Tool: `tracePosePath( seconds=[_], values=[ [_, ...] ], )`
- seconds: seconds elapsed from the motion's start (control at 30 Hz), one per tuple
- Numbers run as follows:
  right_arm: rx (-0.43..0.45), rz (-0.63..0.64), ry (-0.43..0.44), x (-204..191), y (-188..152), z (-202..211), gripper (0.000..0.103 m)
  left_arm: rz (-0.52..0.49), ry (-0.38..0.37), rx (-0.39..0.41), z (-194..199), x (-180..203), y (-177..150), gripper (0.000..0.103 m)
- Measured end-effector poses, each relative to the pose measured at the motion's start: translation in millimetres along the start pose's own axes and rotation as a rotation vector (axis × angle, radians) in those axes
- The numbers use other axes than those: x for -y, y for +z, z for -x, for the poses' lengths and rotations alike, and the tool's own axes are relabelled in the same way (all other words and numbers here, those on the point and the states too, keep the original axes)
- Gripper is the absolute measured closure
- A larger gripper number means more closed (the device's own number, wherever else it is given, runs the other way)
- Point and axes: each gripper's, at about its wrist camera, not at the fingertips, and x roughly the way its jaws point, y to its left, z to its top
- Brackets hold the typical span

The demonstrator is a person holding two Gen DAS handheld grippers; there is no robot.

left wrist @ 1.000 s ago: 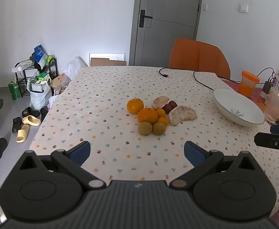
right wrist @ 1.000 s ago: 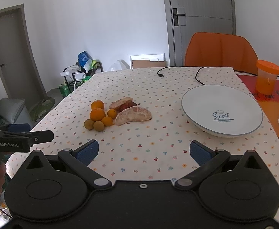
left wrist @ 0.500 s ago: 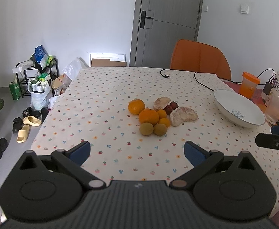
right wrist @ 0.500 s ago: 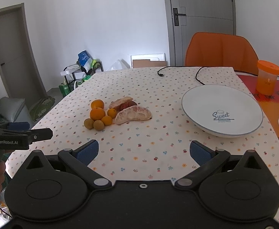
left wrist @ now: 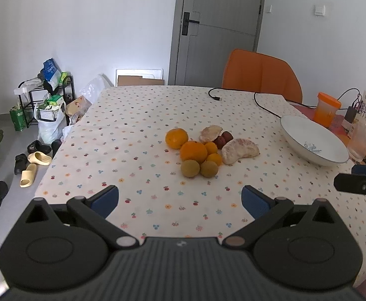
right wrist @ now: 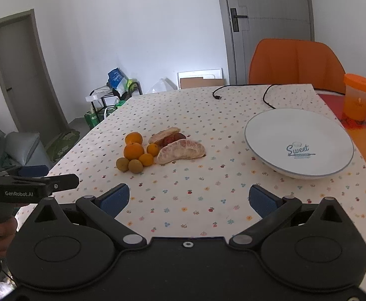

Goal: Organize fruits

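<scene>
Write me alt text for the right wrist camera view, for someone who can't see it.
A cluster of fruit, oranges, small greenish-brown fruits and peeled pomelo pieces, lies on a flower-print tablecloth, apart from an empty white bowl marked "Sweet" to its right. The right hand-held gripper is open in the foreground, holding nothing.

Fruit pile (left wrist: 203, 150) beyond gaping left tongs (left wrist: 180, 199)

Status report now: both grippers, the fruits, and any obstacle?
Left gripper open, right gripper open, both empty. Fruit pile on tablecloth, bowl empty. Path clear.
</scene>
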Motion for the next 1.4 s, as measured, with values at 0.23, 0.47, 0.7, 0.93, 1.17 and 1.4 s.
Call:
tracePosePath(
  seconds=[0.23, 0.47, 0.7, 0.93, 1.17, 1.4],
  values=[
    [-0.01, 0.005, 0.021, 6, 0, -12, 0.0, 0.03, 0.007, 0.037, -7, -5, 4, 0.0],
    [-0.008, 0.01, 0.058, 13, 3, -28, 0.0, 0.039, -0.013, 0.048, -19, -9, 5, 0.002],
    [0.007, 0.015, 0.089, 21, 8, -46, 0.0, 0.046, -0.028, 0.047, -32, -10, 6, 0.013],
    [0.007, 0.015, 0.119, 28, 12, -61, 0.0, 0.061, -0.026, 0.034, -49, -12, 8, 0.032],
    [0.002, 0.025, 0.129, 28, 17, -75, 0.0, 0.074, -0.028, 0.017, -65, -12, 9, 0.042],
    [-0.022, 0.039, 0.13, 27, 18, -93, 0.0, 0.084, -0.029, -0.006, -82, -13, 9, 0.05]
  ],
)
